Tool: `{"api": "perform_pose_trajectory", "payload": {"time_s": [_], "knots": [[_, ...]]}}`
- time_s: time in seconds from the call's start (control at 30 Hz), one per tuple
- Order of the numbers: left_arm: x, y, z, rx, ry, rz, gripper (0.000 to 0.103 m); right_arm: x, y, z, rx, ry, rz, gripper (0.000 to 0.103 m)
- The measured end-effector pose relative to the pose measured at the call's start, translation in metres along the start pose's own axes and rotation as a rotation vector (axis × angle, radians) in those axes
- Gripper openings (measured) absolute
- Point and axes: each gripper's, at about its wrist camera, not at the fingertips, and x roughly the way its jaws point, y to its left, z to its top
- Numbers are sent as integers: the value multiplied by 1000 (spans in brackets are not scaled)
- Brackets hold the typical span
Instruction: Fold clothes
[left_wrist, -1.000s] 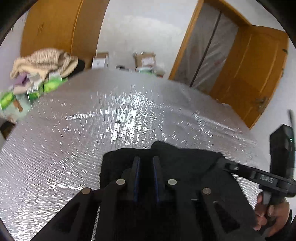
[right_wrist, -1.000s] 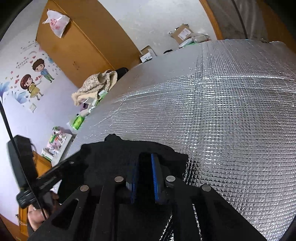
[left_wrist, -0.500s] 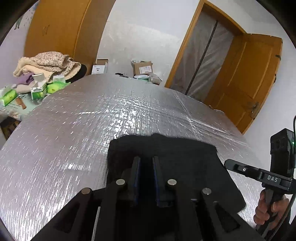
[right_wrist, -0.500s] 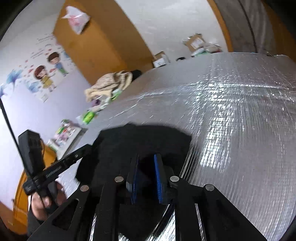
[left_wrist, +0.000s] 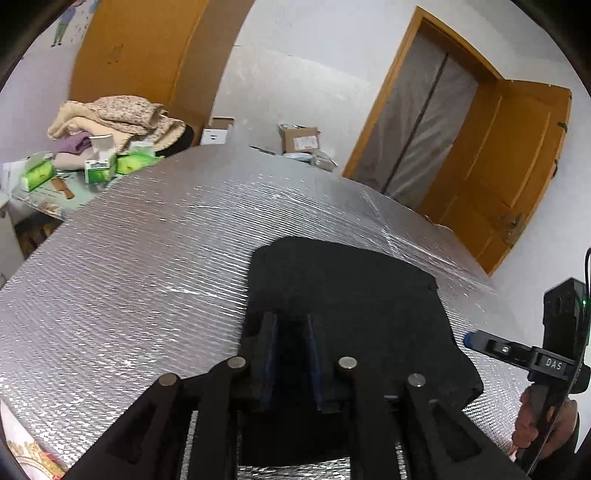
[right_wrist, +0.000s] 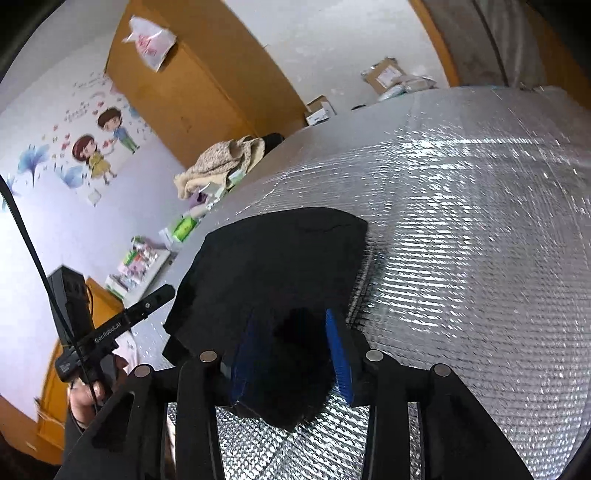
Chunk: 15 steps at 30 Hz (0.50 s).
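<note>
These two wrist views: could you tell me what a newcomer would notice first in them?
Probably the black garment lying folded on the shiny silver table cover, near its front edge. Next, the left gripper and right gripper over the garment's near edge, jaws opening with cloth between them.

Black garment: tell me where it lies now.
The black garment lies on the silver foil mat at its near edge, in both views, under the opening left claw.

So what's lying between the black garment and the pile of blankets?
Only bare silver foil surface between the black garment and blanket pile, per the left wrist view.
</note>
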Motion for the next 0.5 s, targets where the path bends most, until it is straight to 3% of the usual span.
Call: {"api": "perform_pose_trajectory", "payload": {"time_s": [0.1,0.2,0.27,0.5], "knots": [[-1,7,-3,-27,12,-9,28,0,-10,-1,47,13,26,44],[1,14,-7,-58,35,-33,36,2,-15,-1,83,30,44,56],[6,20,-9,-82,58,-58,42,6,-17,-1,105,45,59,57],[27,32,-17,-172,136,-121,44,30,-19,0,160,122,99,57]]}}
